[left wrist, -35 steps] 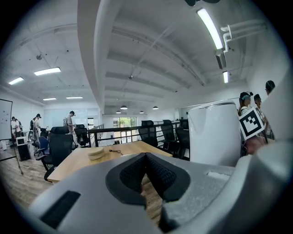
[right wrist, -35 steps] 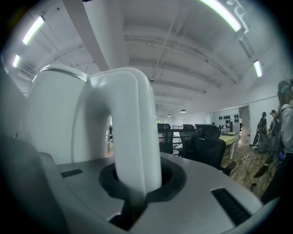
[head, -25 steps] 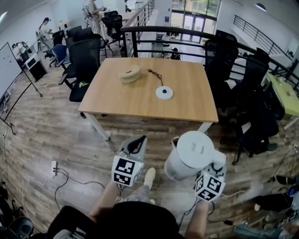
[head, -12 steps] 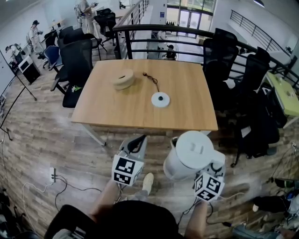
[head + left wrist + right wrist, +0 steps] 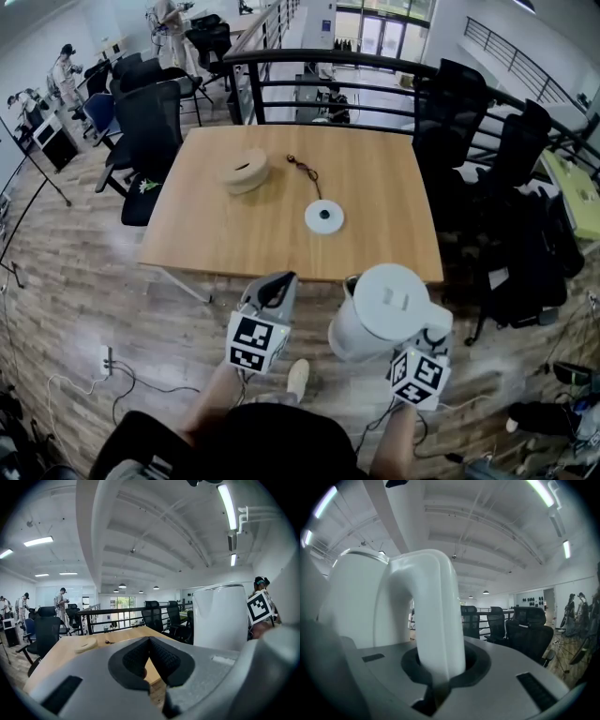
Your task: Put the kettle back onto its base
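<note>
The white kettle (image 5: 379,310) hangs in the air in front of the table's near edge, my right gripper (image 5: 428,341) shut on its handle (image 5: 436,612). In the right gripper view the kettle body (image 5: 350,603) fills the left side. Its round white base (image 5: 324,216) lies on the wooden table (image 5: 234,234), right of centre, with a dark cord (image 5: 305,170) running to the far side. My left gripper (image 5: 276,284) is level with the kettle on its left, shut with nothing in it. In the left gripper view the kettle (image 5: 220,616) stands at the right.
A beige round object (image 5: 244,172) lies on the table's far left part. Black office chairs (image 5: 155,141) stand at the left, and more (image 5: 520,216) crowd the right side. A black railing (image 5: 319,66) runs behind the table. Cables (image 5: 108,361) lie on the wooden floor.
Both grippers and the kettle have moved forward toward the table, whose near edge now lies closer to them. The grip on the handle is unchanged.
</note>
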A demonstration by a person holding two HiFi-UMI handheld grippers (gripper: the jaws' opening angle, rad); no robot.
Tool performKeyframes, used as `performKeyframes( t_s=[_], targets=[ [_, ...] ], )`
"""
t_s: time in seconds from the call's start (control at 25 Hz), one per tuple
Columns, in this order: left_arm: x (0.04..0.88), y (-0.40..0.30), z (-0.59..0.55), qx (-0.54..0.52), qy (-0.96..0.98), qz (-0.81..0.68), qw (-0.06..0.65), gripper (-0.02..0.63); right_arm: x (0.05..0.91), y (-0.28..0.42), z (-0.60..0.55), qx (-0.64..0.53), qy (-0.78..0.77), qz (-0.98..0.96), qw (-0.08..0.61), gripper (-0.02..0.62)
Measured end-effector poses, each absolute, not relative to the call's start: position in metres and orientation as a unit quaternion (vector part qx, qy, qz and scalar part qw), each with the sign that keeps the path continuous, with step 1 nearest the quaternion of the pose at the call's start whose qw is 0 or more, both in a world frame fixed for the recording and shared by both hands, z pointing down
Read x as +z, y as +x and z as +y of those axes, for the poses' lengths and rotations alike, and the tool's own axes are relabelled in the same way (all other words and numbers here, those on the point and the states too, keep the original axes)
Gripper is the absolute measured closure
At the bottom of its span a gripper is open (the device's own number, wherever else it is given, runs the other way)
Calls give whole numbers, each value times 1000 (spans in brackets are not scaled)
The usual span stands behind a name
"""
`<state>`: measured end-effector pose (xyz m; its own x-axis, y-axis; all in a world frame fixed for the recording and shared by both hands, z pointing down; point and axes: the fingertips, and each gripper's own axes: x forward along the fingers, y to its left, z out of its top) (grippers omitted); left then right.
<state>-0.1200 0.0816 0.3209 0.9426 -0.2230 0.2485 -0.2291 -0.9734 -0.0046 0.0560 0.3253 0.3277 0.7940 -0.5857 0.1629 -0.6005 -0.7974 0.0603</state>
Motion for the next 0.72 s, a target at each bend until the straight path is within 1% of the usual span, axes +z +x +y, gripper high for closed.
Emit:
performKeyframes(
  t_s=[0.72],
  targets=[
    [336,-62,0,126,986,-108,17,609,332,115,244,66,949,-304,52,571]
  ],
)
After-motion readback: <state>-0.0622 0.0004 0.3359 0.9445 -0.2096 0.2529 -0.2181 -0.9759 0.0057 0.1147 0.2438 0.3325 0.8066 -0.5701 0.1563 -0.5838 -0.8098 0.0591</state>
